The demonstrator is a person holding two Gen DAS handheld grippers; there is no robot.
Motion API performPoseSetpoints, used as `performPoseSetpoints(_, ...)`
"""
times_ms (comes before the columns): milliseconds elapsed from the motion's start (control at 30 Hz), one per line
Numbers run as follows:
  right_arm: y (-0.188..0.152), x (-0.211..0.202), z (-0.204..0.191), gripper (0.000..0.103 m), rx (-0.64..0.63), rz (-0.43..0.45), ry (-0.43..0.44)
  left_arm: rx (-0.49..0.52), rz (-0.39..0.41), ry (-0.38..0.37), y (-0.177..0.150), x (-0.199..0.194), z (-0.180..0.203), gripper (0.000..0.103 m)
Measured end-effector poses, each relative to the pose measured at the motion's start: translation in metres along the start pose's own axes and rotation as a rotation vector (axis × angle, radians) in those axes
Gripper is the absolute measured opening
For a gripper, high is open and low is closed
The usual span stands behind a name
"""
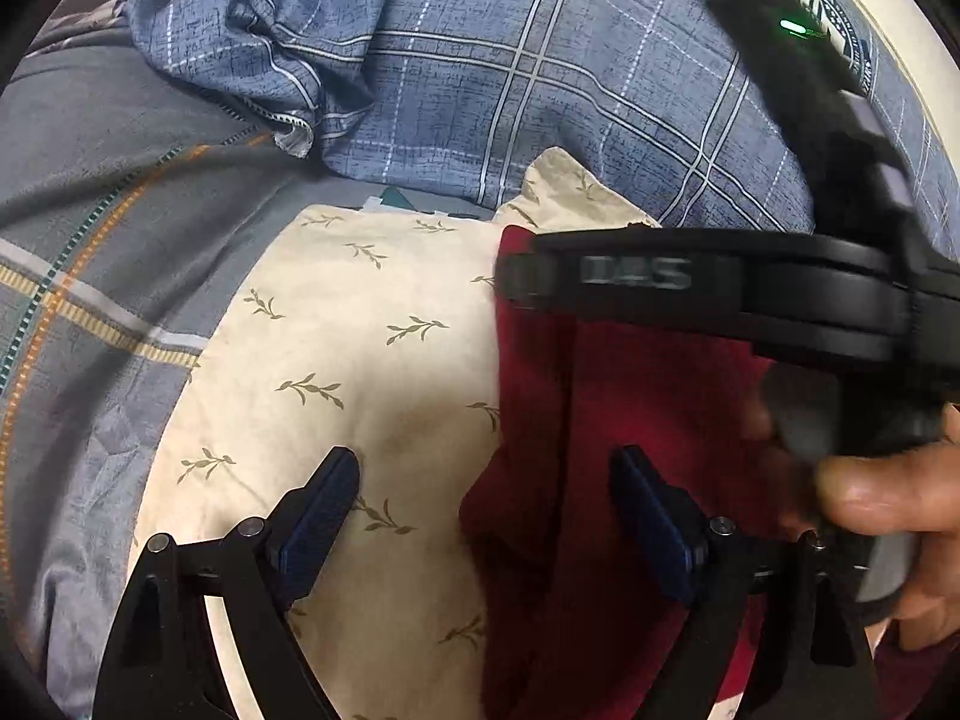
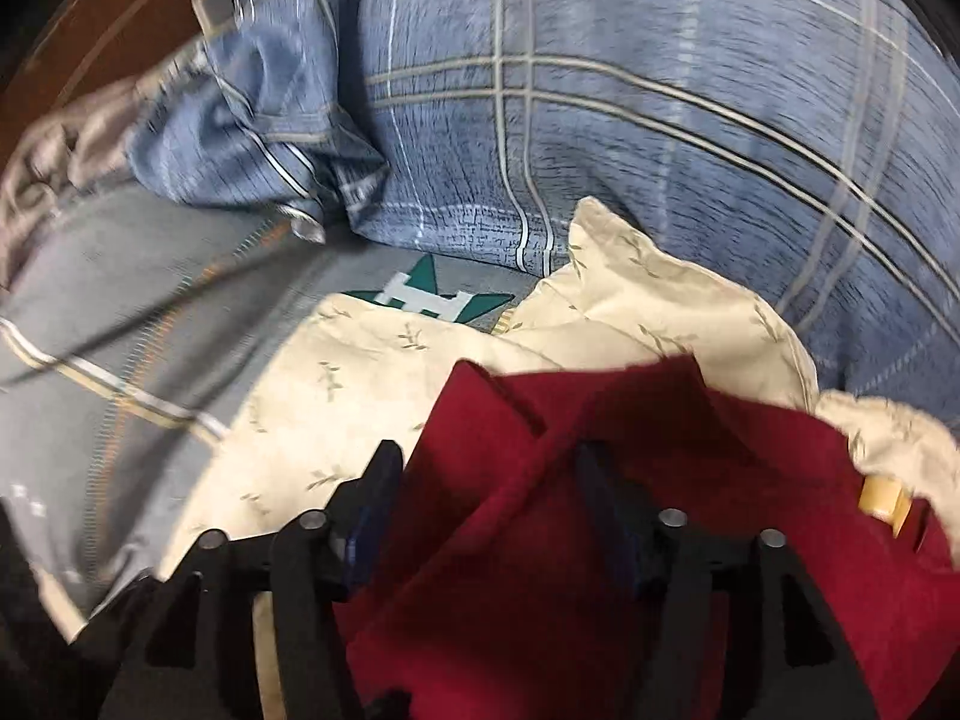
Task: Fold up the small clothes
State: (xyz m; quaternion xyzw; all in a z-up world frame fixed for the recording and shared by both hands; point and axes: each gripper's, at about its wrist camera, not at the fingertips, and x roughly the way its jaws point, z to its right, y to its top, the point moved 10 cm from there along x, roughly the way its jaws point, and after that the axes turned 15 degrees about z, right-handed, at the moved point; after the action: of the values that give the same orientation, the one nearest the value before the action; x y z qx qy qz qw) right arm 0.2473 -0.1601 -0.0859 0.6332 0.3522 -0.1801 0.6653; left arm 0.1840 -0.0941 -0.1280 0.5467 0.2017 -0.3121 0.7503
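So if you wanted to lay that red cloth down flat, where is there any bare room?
The cream leaf-print fabric lies bare left of the red garment, bordered by the grey striped bedding. Behind, the blue plaid pillows crowd in; the right side is taken by the right gripper.

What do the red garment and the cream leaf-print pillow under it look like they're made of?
The red garment looks like a soft matte knit, perhaps cotton or fleece: no shine, thick limp folds. The cream pillow seems to have a smooth woven cover, probably cotton or a blend, with a faint sheen, fine creases and flat printed olive sprigs. The exact fibres cannot be told.
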Motion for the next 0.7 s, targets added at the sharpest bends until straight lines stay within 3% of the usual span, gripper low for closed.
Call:
performPoseSetpoints(67, -0.001, 0.007, -0.001, 0.063, -0.027, -0.007, -0.029, 0.009, 0.006, 0.007, 0.0, 0.002, 0.002, 0.089)
performPoseSetpoints(133, 0.0, 0.006, 0.002, 0.034, -0.079, 0.013, -0.073, 0.028, 0.011, 0.009, 0.0, 0.004, 0.004, 0.092)
performPoseSetpoints(200, 0.001, -0.002, 0.009, 0.021, -0.073, 0.047, -0.065, 0.033, 0.012, -0.018, -0.002, 0.005, 0.01, 0.095)
performPoseSetpoints(300, 0.001, -0.014, 0.021, 0.016, 0.02, 0.067, 0.001, 0.022, 0.023, -0.121, 0.001, 0.004, 0.027, 0.09)
performPoseSetpoints(367, 0.002, -0.02, 0.025, 0.016, 0.044, 0.068, 0.037, 0.031, 0.029, -0.125, 0.003, 0.003, 0.028, 0.059)
performPoseSetpoints(433, 0.005, -0.026, 0.028, 0.015, 0.036, 0.074, 0.05, 0.042, 0.024, -0.117, 0.002, 0.004, 0.025, 0.058)
performPoseSetpoints(500, 0.006, -0.03, 0.027, 0.014, 0.012, 0.073, 0.045, 0.026, 0.025, -0.124, 0.003, 0.004, 0.024, 0.049)
performPoseSetpoints(567, 0.009, -0.035, 0.024, 0.013, 0.004, 0.082, 0.047, 0.015, 0.039, -0.145, 0.006, -0.001, 0.025, 0.031)
performPoseSetpoints(700, 0.013, -0.053, 0.029, 0.013, 0.026, 0.107, 0.071, 0.025, 0.08, -0.205, 0.013, -0.017, 0.032, 0.019)
